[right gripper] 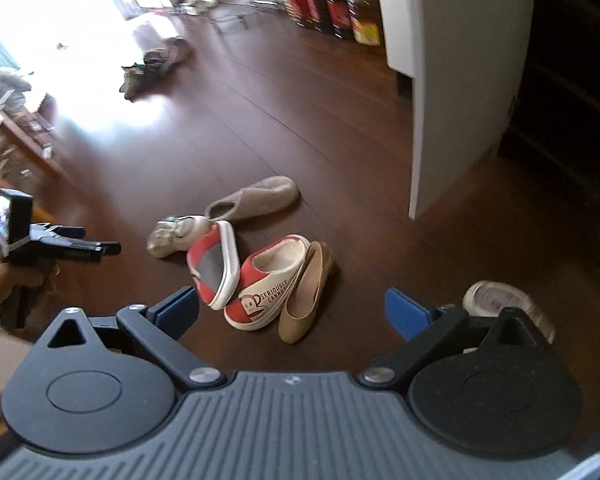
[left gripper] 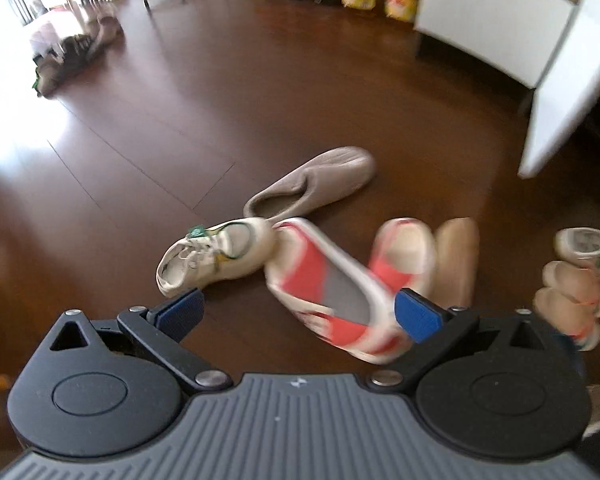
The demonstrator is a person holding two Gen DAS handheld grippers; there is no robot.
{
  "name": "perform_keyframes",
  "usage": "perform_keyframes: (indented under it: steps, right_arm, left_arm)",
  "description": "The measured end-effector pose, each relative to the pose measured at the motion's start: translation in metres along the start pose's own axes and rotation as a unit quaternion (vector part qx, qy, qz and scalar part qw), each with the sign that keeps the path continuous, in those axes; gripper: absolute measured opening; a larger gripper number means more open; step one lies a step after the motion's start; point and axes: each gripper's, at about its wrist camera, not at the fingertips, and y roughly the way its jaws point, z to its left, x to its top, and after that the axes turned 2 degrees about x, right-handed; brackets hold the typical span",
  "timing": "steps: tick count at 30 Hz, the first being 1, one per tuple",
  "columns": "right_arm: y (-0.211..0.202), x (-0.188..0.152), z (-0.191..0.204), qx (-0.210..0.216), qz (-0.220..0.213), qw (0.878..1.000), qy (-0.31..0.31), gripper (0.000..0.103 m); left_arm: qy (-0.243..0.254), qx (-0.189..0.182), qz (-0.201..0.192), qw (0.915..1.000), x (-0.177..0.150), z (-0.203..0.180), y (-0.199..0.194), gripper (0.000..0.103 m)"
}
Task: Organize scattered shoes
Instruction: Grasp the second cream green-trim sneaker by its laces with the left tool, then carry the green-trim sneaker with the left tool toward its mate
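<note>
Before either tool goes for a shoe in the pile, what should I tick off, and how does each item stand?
1. Left tool open: ok.
2. Right tool open: ok.
3. Both tools empty: ok.
4. Red slip-on pair together: ok; one red shoe tipped on its side against the printed one.
5. Tan flat free to lift alone: not ok, it leans on the printed shoe.
6. Grey slipper has its mate nearby: cannot tell.

Motion blurs the red-and-white shoes [left gripper: 332, 280]; far clutter [left gripper: 76, 56] is unreadable.
</note>
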Motion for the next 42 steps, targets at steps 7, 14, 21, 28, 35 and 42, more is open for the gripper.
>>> perform_keyframes:
  steps: [7, 14, 21, 28, 35, 42]
  right_arm:
    - [0.135, -0.052, 0.066, 0.000, 0.027, 1.000, 0.008, 0.099]
    - [0.209, -0.076, 0.088, -0.014, 0.050, 0.999, 0.015, 0.099]
    - [0.225, -0.076, 0.087, -0.034, 0.057, 0.998, 0.017, 0.099]
    - [0.213, -0.076, 0.085, -0.031, 0.064, 0.997, 0.026, 0.099]
    - [0.194, -0.070, 0.073, -0.025, 0.058, 0.997, 0.047, 0.099]
    - [0.152, -0.061, 0.044, -0.044, 0.040, 0.994, 0.087, 0.099]
  left_arm:
    - [-0.097, -0.075, 0.007, 0.9924, -0.005, 0.137, 0.166, 0.101]
    - [-0.137, -0.220, 0.055, 0.9641, -0.014, 0.174, 0.264, 0.101]
    - [-0.183, -0.313, 0.055, 0.9304, -0.011, 0.175, 0.286, 0.071]
    - [-0.127, -0.257, 0.056, 0.9565, -0.006, 0.157, 0.263, 0.037]
    - [-0.088, -0.205, 0.028, 0.9745, 0.004, 0.154, 0.205, 0.026]
    - [0.000, -0.218, 0.017, 0.9758, 0.038, 0.101, 0.115, 0.026]
